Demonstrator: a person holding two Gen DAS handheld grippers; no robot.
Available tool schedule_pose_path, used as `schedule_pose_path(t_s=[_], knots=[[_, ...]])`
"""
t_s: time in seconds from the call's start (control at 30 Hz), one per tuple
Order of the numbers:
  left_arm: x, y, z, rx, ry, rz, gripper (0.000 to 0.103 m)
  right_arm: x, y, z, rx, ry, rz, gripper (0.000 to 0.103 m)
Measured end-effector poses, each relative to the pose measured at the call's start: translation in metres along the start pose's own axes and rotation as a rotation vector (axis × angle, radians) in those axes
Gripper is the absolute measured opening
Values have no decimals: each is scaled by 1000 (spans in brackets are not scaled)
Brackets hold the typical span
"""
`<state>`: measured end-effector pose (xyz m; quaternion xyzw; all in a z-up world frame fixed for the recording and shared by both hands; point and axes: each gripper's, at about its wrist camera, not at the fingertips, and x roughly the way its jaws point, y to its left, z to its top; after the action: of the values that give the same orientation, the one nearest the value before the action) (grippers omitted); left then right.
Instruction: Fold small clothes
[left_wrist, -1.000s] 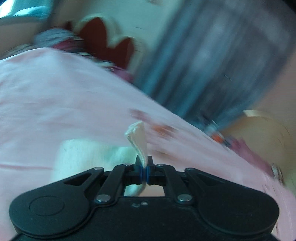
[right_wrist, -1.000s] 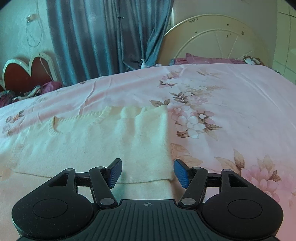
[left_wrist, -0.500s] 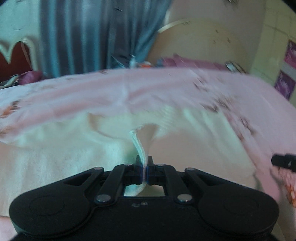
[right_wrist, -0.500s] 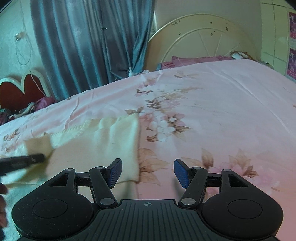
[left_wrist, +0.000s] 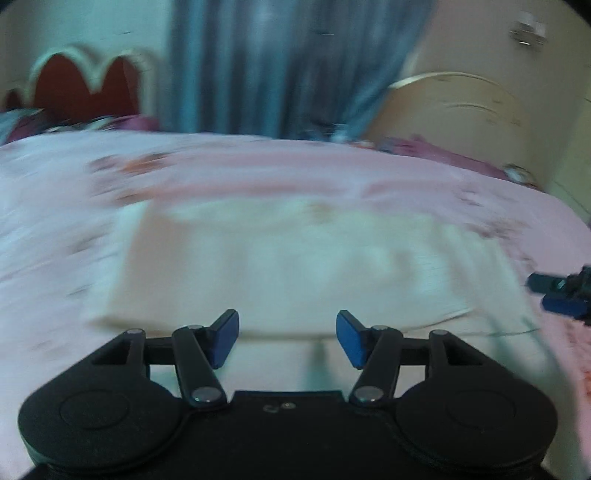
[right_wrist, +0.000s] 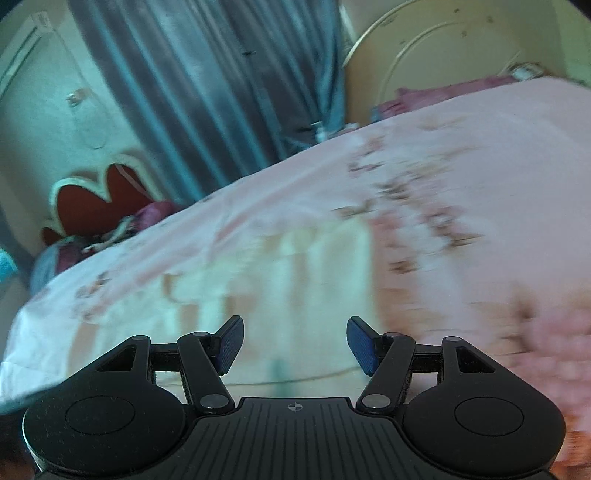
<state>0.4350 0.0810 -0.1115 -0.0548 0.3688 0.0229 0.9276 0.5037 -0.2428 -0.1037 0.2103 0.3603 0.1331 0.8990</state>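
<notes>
- My left gripper (left_wrist: 287, 339) hangs over the near edge of the cream garment (left_wrist: 288, 258); its jaws are opening, blue pads apart, nothing pinched between them.
- My right gripper (right_wrist: 294, 345) has its jaws spread wide and empty, above the same garment's near hem.
- The cream garment looks like soft knit, folded into a rough rectangle, lying flat on the bed.
- The bedsheet (right_wrist: 480, 155) is pink cotton-like cloth printed with brownish flower sprays; motion blur smears the pattern.
- Behind the bed I see a blue-grey pleated curtain (right_wrist: 207, 92), a rounded cream headboard (left_wrist: 458, 110) and a red scalloped panel with a pale rim (left_wrist: 85, 85).
</notes>
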Motion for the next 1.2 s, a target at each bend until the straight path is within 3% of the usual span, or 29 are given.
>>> schedule_pose_path(t_s=[0.13, 0.23, 0.43, 0.5, 0.53, 0.57, 0.67, 0.7, 0.83, 0.97, 1.2], knots=[[-5, 46, -6, -52, 30, 64, 55, 27, 19, -2, -1, 64, 28, 63], [5, 65, -5, -115, 60, 17, 55, 46, 26, -7, 4, 114, 19, 63], [25, 65, -3, -80, 68, 29, 53, 70, 41, -8, -61, 130, 17, 62], [27, 63, -4, -57, 63, 37, 53, 76, 48, -7, -112, 141, 9, 34], [28, 64, -5, -56, 60, 39, 53, 79, 50, -6, -129, 147, 2, 10], [29, 64, -6, -55, 57, 40, 53, 80, 51, -6, -137, 144, 4, 4], [29, 64, -6, -35, 46, 48, 45, 68, 54, 0, -175, 97, 10, 2], [29, 64, -5, -28, 44, 42, 38, 59, 53, 4, -177, 55, 5, 2], [33, 64, 0, -6, 64, 11, 26, 21, 26, 19, -145, -94, -105, 2], [33, 57, -1, 31, 64, -1, 17, 18, -7, 15, -105, -30, -141, 2], [32, 56, 0, 23, 60, -4, 14, 10, -11, 2, -99, -19, -139, 2]])
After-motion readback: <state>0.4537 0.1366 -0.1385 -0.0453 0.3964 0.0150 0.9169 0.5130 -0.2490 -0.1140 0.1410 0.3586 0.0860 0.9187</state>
